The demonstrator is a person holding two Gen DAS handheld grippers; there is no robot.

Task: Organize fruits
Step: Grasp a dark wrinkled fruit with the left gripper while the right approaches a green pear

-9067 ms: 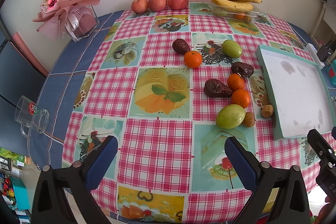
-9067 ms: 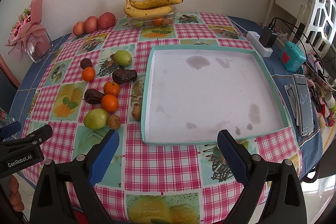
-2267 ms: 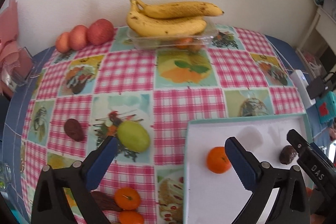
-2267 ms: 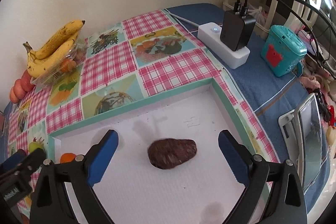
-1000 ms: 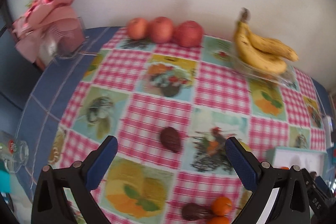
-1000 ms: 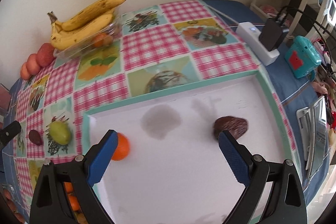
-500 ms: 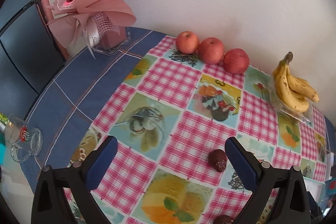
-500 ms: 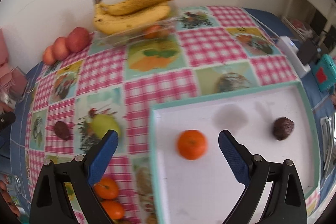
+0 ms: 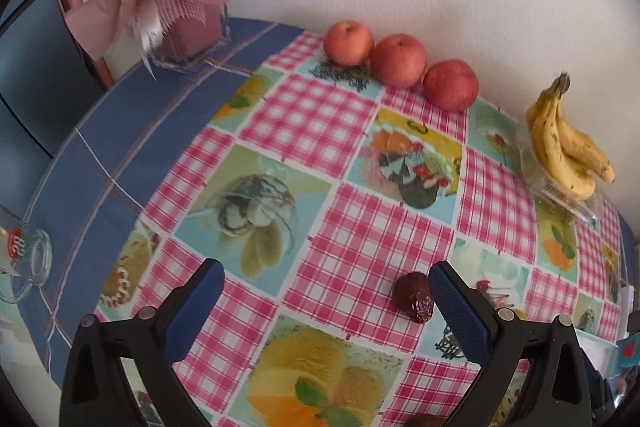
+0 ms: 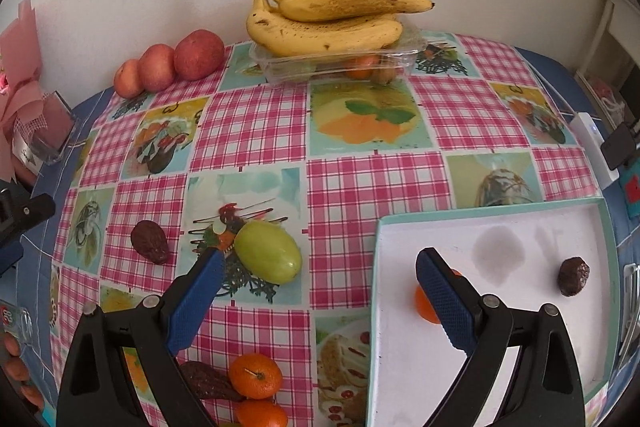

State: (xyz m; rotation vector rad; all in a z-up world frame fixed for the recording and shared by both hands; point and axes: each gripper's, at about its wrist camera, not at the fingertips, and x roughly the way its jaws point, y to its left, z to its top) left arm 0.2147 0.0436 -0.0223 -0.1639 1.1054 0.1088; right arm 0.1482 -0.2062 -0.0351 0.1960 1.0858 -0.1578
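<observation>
Both tongs are spread wide with nothing in them. The white tray [image 10: 520, 367] sits under the right gripper [image 10: 318, 277]'s right finger, holding an orange [image 10: 424, 301] half hidden behind that finger and a dark fruit [image 10: 573, 275] further right. A green mango [image 10: 267, 257] lies just beyond its left fingertip — a small dark fruit [image 9: 413, 297] sits just inside the left gripper [image 9: 326, 287]'s right fingertip.

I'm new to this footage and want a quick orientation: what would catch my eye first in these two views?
Probably the spotted bananas lying on a clear plastic box by the wall, with three red apples in a row to their left. Nearer, a green fruit sits on the checked tablecloth between the open right gripper fingers, and the white tray holds an orange and a dark wrinkled fruit.
</observation>
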